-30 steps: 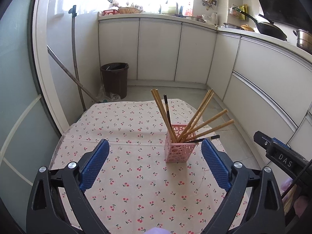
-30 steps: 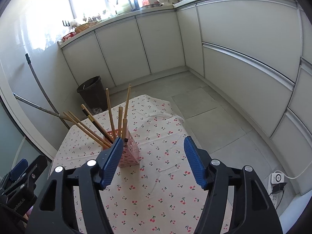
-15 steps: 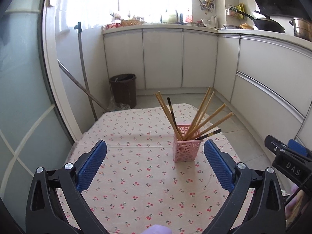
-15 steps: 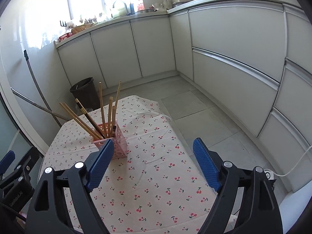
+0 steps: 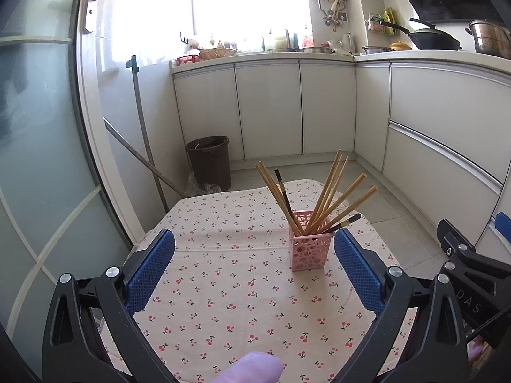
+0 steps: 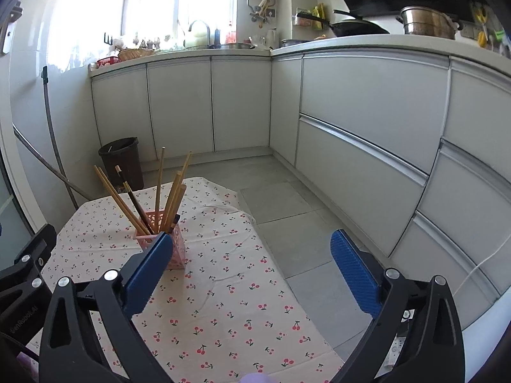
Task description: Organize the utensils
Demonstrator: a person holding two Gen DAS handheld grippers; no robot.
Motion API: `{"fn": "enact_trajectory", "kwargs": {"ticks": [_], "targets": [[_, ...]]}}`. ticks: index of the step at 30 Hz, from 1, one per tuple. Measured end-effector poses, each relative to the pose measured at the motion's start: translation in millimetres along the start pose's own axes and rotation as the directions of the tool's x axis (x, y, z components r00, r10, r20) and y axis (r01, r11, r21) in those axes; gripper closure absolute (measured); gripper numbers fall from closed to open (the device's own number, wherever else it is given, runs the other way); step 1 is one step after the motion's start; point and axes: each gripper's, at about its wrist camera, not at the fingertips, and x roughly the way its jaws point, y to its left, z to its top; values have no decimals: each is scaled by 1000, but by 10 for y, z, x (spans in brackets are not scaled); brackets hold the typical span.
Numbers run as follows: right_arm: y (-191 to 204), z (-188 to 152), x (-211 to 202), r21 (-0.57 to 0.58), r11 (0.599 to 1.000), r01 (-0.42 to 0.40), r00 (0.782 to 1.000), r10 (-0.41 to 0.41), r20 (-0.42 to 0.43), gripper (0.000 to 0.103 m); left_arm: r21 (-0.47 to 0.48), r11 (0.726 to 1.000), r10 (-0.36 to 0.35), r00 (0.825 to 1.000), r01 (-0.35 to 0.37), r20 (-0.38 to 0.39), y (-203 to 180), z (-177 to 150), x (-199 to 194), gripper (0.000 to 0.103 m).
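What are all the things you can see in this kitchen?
Holder: one, pink, on the tablecloth.
Chopsticks: about ten, mostly wooden, two dark, standing in the holder.
Tablecloth: one, cream with red cherries, covering the table.
Bin: one, dark brown, on the floor by the cabinets.
Wok: one, black, on the counter.
Pot: one, steel, beside the wok.
Left tool: blue pads, open, empty.
Right tool: blue pads, just opened wide, empty.

White kitchen cabinets (image 6: pixel 367 102), grey tiled floor (image 6: pixel 287 204), sunlit window (image 5: pixel 249 3), brown bin (image 5: pixel 209 162)
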Motion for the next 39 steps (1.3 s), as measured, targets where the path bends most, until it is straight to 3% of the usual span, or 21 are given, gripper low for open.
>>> {"fn": "enact_trajectory", "kwargs": {"ticks": [3, 39], "targets": [[7, -7, -35, -7, 1000, 27, 999, -27, 19, 7, -11, 1000, 1, 1000, -1, 9, 13, 11, -25, 7], [-38, -28, 16, 31, 999, -16, 1000, 17, -15, 7, -32, 999, -13, 999, 12, -30, 40, 10, 98, 7]]}}
